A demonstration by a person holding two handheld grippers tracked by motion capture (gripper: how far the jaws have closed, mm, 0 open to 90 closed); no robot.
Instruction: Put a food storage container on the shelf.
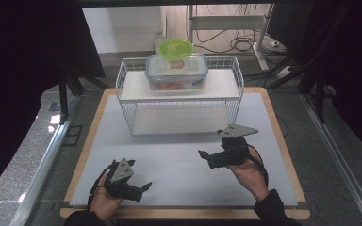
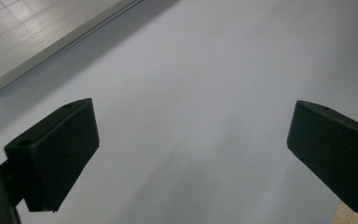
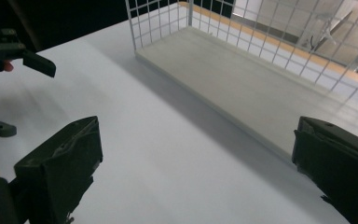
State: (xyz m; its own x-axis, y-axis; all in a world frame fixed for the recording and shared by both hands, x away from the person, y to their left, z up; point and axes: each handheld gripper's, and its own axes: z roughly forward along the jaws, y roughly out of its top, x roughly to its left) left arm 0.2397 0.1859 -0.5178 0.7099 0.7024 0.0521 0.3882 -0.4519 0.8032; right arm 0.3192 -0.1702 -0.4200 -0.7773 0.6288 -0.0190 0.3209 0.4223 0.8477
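A white wire rack (image 1: 127, 89) with two shelves stands at the back middle of the table. On its top shelf sits a clear box with a blue-rimmed lid (image 1: 176, 71), and a round green-lidded tub (image 1: 175, 48) rests on that box. My left gripper (image 1: 143, 190) is low at the front left, pointing right, open over the bare mat (image 2: 191, 140). My right gripper (image 1: 204, 158) is at the front right, pointing left, open with nothing between its fingers (image 3: 196, 154). The rack's lower shelf (image 3: 242, 84) lies ahead of it, with the left gripper (image 3: 30, 100) off to the side.
A white mat (image 1: 179, 165) covers the wooden table (image 1: 283, 150), whose wood border shows around it. Dark frame posts and metal rails (image 1: 52, 155) flank the table. Cables and a desk leg lie on the floor behind the rack.
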